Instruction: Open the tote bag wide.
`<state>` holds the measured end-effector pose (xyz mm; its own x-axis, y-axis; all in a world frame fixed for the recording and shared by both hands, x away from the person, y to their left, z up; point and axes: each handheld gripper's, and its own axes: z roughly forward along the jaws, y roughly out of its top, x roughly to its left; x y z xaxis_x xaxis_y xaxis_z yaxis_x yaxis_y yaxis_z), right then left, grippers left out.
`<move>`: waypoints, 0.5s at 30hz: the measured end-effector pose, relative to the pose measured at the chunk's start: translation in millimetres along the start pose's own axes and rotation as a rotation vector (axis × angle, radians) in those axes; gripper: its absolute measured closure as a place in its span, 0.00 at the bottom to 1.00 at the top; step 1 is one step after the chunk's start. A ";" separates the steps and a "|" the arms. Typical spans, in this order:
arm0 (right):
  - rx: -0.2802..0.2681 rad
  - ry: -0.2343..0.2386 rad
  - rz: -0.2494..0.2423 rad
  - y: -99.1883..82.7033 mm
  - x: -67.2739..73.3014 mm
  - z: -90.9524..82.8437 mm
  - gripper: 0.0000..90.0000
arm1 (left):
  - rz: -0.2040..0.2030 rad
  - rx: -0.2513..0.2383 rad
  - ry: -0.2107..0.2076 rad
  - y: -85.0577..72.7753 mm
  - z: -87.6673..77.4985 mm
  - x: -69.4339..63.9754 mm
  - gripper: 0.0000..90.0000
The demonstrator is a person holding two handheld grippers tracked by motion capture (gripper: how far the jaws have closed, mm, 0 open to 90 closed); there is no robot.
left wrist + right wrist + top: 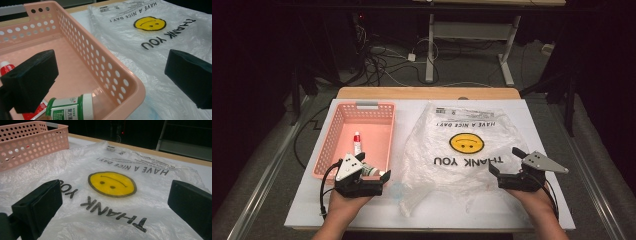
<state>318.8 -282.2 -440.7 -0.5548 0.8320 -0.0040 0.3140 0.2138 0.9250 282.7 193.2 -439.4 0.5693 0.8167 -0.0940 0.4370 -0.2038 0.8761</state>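
Holding tube (357, 142) and bottle (373, 171): pink basket (328, 145).

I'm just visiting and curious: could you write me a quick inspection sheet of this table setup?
Surface: white board on a wooden table.
Job's things: pink basket holding a red-capped tube and a green-labelled bottle; flat plastic bag with a smiley beside it.
Clutter: nothing seen.
Grippers: left claw open at the basket's near corner; right claw open over the bag.
Cables: one trails from each claw; more tangled on the floor.
Surroundings: dark room, desk legs behind.
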 end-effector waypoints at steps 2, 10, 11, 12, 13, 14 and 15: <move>-0.001 -0.002 -0.005 0.1 0.9 -0.6 0.00 | -0.002 -0.001 -0.001 0.3 0.0 -0.1 0.00; -0.016 -0.005 -0.011 3.7 0.1 -3.2 0.00 | 0.009 0.004 -0.001 0.0 0.0 -1.1 0.00; -0.016 -0.005 -0.011 3.7 0.1 -3.2 0.00 | 0.009 0.004 -0.001 0.0 0.0 -1.1 0.00; -0.019 -0.008 -0.009 4.5 -0.3 -3.3 0.00 | 0.010 0.005 0.000 -0.1 -0.3 -1.0 0.00; -0.017 -0.009 -0.013 4.7 -0.7 -3.5 0.00 | 0.010 0.006 -0.001 -0.1 -0.7 -0.8 0.00; -0.016 -0.009 -0.014 5.0 -1.1 -3.8 0.00 | 0.009 0.005 -0.001 0.0 -1.2 -0.6 0.00; -0.018 -0.007 -0.016 5.2 -1.8 -4.1 0.00 | 0.008 0.003 -0.001 0.2 -1.9 -0.5 0.00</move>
<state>318.3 -284.7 -434.4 -0.5539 0.8323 -0.0214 0.2910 0.2177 0.9316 281.1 193.8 -438.3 0.5732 0.8147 -0.0878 0.4346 -0.2114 0.8755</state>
